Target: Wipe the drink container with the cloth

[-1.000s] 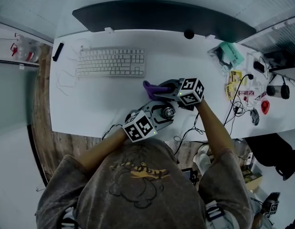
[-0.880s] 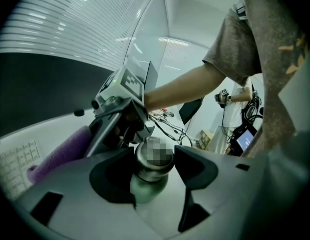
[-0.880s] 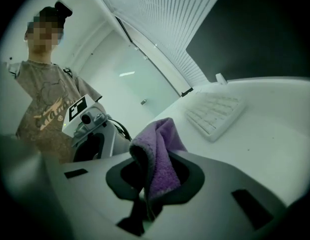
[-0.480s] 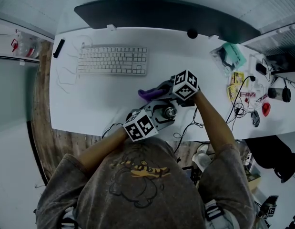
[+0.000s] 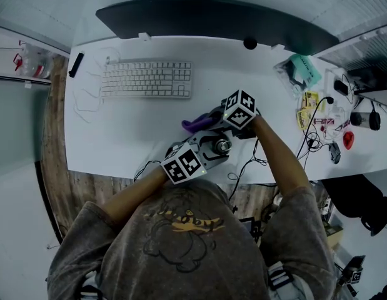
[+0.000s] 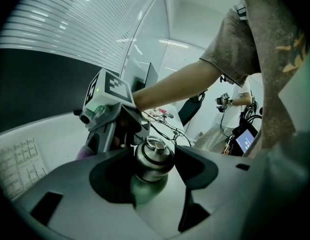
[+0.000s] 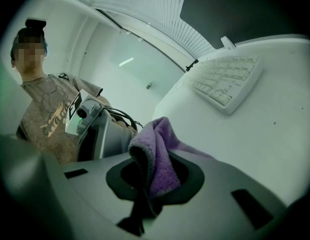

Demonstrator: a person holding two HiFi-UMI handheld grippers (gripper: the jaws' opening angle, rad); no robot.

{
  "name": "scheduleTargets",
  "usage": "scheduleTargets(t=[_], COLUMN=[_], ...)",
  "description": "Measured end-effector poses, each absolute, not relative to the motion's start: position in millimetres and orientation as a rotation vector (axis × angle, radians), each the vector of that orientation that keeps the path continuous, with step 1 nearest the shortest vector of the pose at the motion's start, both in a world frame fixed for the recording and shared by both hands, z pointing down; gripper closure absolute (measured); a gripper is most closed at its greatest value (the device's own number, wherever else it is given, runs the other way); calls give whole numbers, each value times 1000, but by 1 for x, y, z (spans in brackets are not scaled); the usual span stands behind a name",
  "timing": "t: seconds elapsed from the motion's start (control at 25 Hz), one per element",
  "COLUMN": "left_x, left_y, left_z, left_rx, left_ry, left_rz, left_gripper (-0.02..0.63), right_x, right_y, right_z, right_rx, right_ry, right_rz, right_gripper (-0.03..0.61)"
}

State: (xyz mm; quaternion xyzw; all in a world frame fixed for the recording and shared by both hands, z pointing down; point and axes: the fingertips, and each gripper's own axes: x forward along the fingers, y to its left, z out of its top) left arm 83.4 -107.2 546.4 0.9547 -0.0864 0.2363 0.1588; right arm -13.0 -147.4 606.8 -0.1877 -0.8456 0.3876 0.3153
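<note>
A steel drink container [image 6: 152,157] with a ringed lid stands between my left gripper's [image 6: 152,170] jaws, which are shut on its body. In the head view the container [image 5: 221,146] sits near the white desk's [image 5: 130,136] front edge, with the left gripper [image 5: 216,149] reaching it from the lower left. My right gripper [image 5: 209,121] is shut on a purple cloth [image 5: 194,124], just above and left of the container. In the right gripper view the cloth [image 7: 157,154] bunches up from between the right gripper's [image 7: 153,178] jaws. Whether cloth and container touch is hidden.
A white keyboard [image 5: 146,80] lies at the back left, and a dark monitor [image 5: 212,20] spans the far edge. Cables [image 5: 309,139], packets and small items crowd the desk's right end. More cables hang over the front edge [image 5: 243,174].
My right gripper has shifted a little to the left and rolled, so its marker cube faces differently. The purple cloth moved left and nearer to the container. The left gripper stayed still.
</note>
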Motion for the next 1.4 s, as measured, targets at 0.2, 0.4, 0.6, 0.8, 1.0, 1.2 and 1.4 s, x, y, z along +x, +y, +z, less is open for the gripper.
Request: scheduleTargets(t=[0.2, 0.4, 0.6, 0.8, 1.0, 1.2, 1.4], left_x=[83, 83, 84, 84, 85, 85, 85], left_y=[-106, -107, -106, -106, -105, -106, -106], left_z=[548, 548, 547, 548, 549, 549, 549], left_rx=[2729, 2720, 2720, 2726, 2734, 2733, 2731], left_ry=[-243, -235, -221, -216, -199, -197, -197], left_rz=[677, 670, 671, 678, 690, 694, 695], left_gripper=[353, 351, 350, 350, 350, 348, 348], right_x=[0, 9, 18, 28, 44, 57, 67], right_y=[-148, -152, -156, -161, -163, -163, -161], right_z=[607, 606, 604, 602, 600, 596, 595], right_rx=[-439, -365, -267, -159, -46, 32, 112], right_ry=[-2221, -2239, -2283, -2329, -2366, -2387, -2409], right_rz=[1044, 1074, 1098, 1142, 1205, 1229, 1259], right_gripper=[528, 526, 526, 525, 526, 526, 526])
